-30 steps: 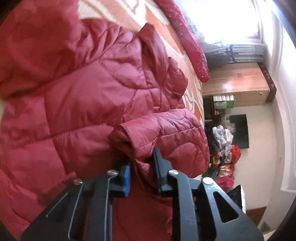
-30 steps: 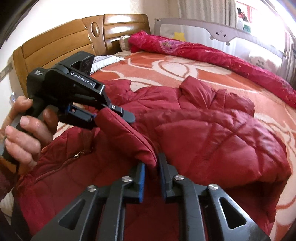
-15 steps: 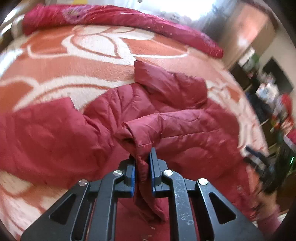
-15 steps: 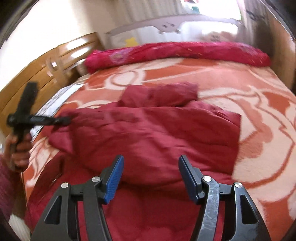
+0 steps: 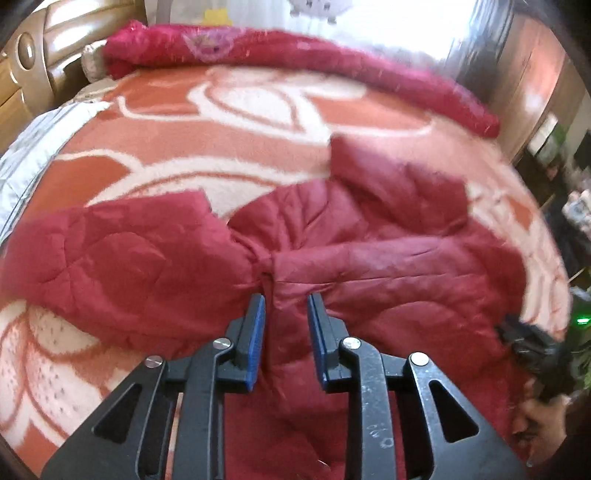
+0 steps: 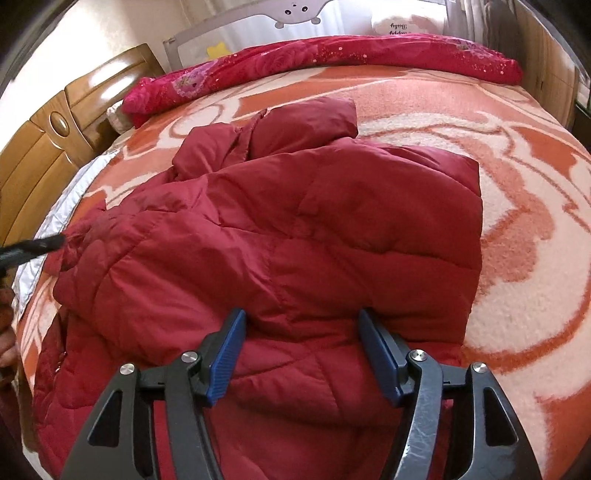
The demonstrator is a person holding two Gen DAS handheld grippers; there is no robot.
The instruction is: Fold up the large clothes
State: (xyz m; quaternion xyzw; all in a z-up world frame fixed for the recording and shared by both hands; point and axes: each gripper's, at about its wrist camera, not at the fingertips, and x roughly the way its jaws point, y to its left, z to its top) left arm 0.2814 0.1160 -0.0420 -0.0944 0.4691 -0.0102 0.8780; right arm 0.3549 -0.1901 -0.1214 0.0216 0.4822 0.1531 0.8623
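Observation:
A dark red quilted jacket (image 5: 369, 258) (image 6: 295, 221) lies spread on the bed, hood (image 6: 306, 125) toward the far side. One sleeve (image 5: 388, 266) is folded across its body; the other (image 5: 110, 258) stretches out to the left. My left gripper (image 5: 286, 314) hovers just short of the folded sleeve's cuff. Its jaws are opening, and the blue pads (image 5: 256, 332) touch no cloth. My right gripper (image 6: 301, 332) hangs over the jacket's near part. Its jaws stand wide and are still opening, with only the flat jacket beneath them. Each gripper shows at the edge of the other's view.
An orange and cream blanket (image 6: 517, 221) covers the bed. A rolled red floral quilt (image 6: 332, 59) lies along its far edge before a grey bed rail (image 6: 295, 14). A wooden headboard (image 6: 44, 147) stands at the left. Wooden furniture (image 5: 535, 92) is at the right.
My left gripper has let go of the sleeve cuff and risen, and the sleeve now rests across the jacket. My right gripper has opened, released the cloth and swung over the jacket's near part.

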